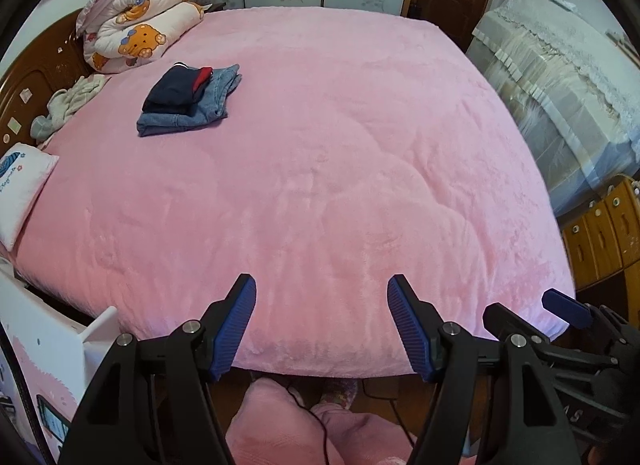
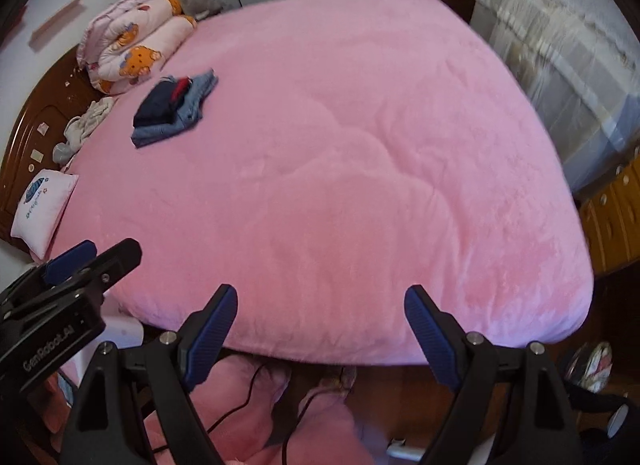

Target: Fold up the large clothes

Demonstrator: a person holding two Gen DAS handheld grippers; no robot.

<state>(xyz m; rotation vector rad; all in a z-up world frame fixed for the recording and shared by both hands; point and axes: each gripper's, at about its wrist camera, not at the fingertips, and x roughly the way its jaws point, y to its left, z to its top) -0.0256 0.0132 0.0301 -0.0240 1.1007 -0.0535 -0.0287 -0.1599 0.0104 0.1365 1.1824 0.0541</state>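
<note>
A folded stack of clothes lies on the far left of the pink bed: a dark navy garment on top of folded blue jeans. The stack also shows in the right wrist view. A crumpled grey-white garment lies by the headboard. My left gripper is open and empty, held above the bed's near edge. My right gripper is open and empty, beside the left one at the same edge. Each gripper shows in the other's view: the right and the left.
A rolled bear-print quilt sits at the far left corner. A small white pillow lies at the left edge. A covered piece of furniture stands to the right, a yellow cabinet nearer. Pink-clad legs and a cable are below.
</note>
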